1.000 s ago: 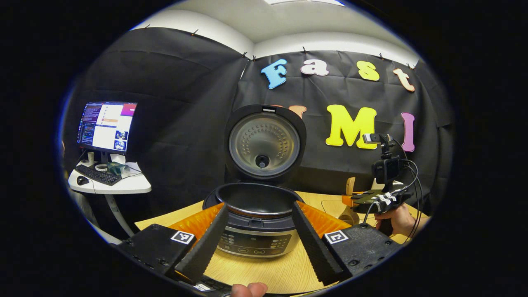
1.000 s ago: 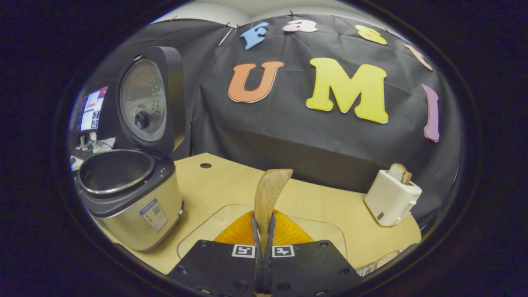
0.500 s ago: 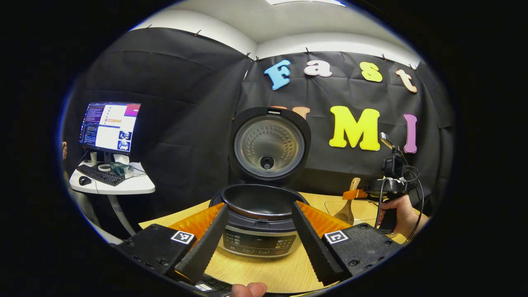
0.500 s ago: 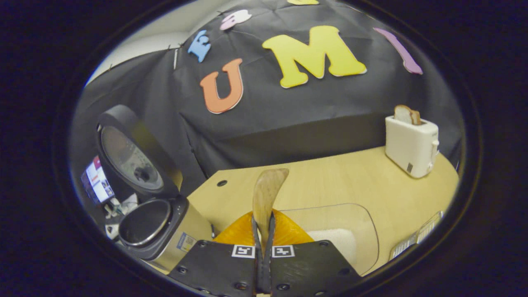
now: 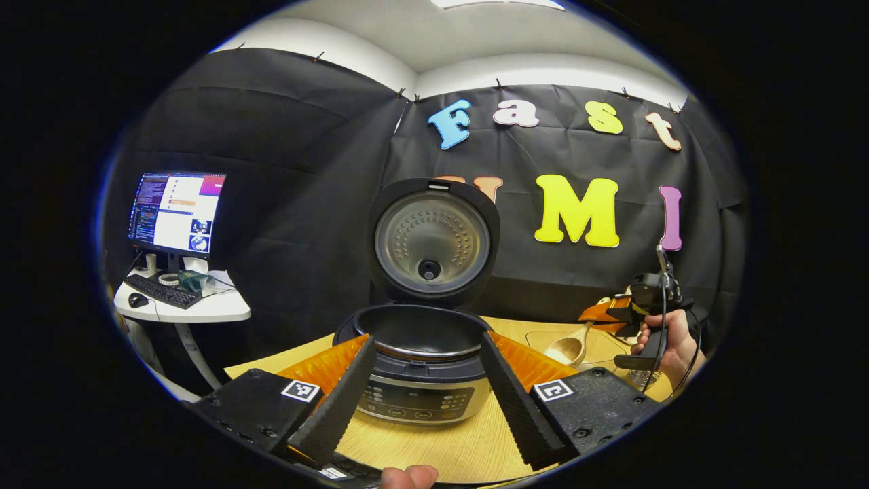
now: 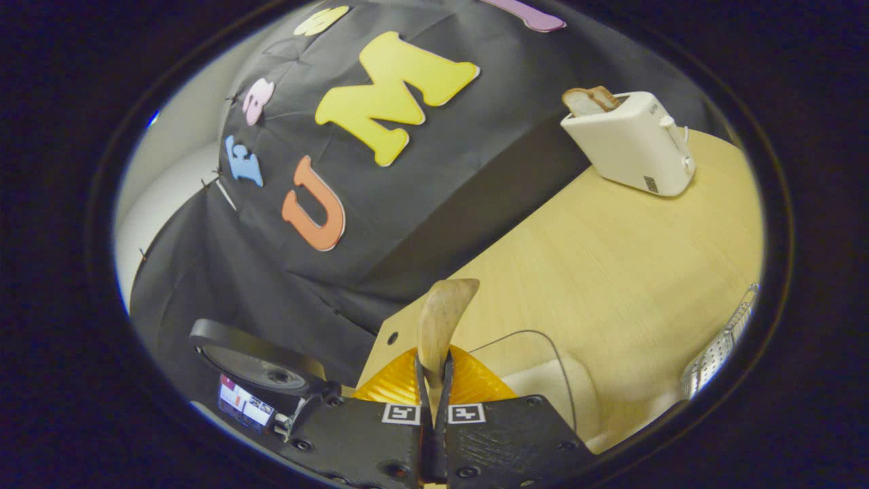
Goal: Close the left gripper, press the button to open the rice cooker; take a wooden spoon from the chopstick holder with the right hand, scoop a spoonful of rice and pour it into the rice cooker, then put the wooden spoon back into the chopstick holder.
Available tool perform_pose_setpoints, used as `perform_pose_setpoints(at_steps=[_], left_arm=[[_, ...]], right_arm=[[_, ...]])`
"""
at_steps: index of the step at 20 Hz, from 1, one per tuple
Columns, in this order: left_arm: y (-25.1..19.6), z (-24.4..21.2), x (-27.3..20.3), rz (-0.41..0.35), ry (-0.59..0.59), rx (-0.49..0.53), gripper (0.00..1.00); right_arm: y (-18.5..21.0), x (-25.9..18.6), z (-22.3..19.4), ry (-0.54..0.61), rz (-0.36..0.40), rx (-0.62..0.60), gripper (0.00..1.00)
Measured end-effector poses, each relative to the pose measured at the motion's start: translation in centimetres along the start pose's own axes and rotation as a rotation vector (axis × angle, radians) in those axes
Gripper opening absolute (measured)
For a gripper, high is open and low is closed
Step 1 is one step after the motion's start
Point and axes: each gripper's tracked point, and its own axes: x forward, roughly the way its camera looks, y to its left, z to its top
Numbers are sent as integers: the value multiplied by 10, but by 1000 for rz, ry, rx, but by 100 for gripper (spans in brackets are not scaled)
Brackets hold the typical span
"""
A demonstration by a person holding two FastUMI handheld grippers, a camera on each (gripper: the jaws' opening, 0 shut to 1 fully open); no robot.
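The rice cooker [image 5: 421,380] stands on the table with its lid [image 5: 431,238] raised and its dark inner pot [image 5: 421,329] showing. My left gripper [image 5: 428,338] is open just in front of it, one finger on each side of the pot. In the left gripper view, my right gripper [image 5: 624,311] is at the right, held by a hand [image 5: 672,346]. It is shut on the wooden spoon [image 5: 569,349], whose bowl hangs low over a clear rice container [image 5: 536,337]. In the right gripper view, the spoon [image 6: 441,316] sticks out from my right gripper [image 6: 434,363], above the white rice [image 6: 543,387].
A white toaster [image 6: 628,142] with a slice of bread stands at the far side of the wooden table [image 6: 611,258]. The perforated metal chopstick holder [image 6: 719,350] is at the right edge. A side desk [image 5: 180,305] with a monitor stands off to the left.
My right gripper has rolled over and come down with the spoon, so the spoon's bowl now sits low over the rice container. My left gripper has barely moved.
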Motion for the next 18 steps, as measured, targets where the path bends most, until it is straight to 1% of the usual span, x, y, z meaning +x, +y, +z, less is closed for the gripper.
perform_pose_setpoints(at_steps=[2, 5, 8, 10, 11, 13, 15, 18], left_arm=[[8, -5, 2, 20, 8, 28, 98], [13, -8, 5, 28, 10, 15, 99], [15, -7, 5, 34, 8, 8, 98], [13, -10, 7, 26, 12, 2, 98], [14, -13, 8, 28, 22, 4, 98], [19, -16, 8, 35, 35, 9, 98], [18, -15, 8, 26, 33, -4, 98], [18, -16, 6, 3, 46, -16, 98]], right_arm=[[-7, -6, 15, -31, 5, 48, 0], [-8, -16, 32, -59, 21, 114, 1], [5, -20, 38, -64, 49, 143, 0], [25, -26, 33, -71, 77, 144, 1], [37, -29, 30, -73, 95, 144, 0], [65, -32, 26, -72, 135, 160, 0], [94, -32, 22, -67, 170, 173, 0], [137, -26, 8, -63, 202, 132, 0]])
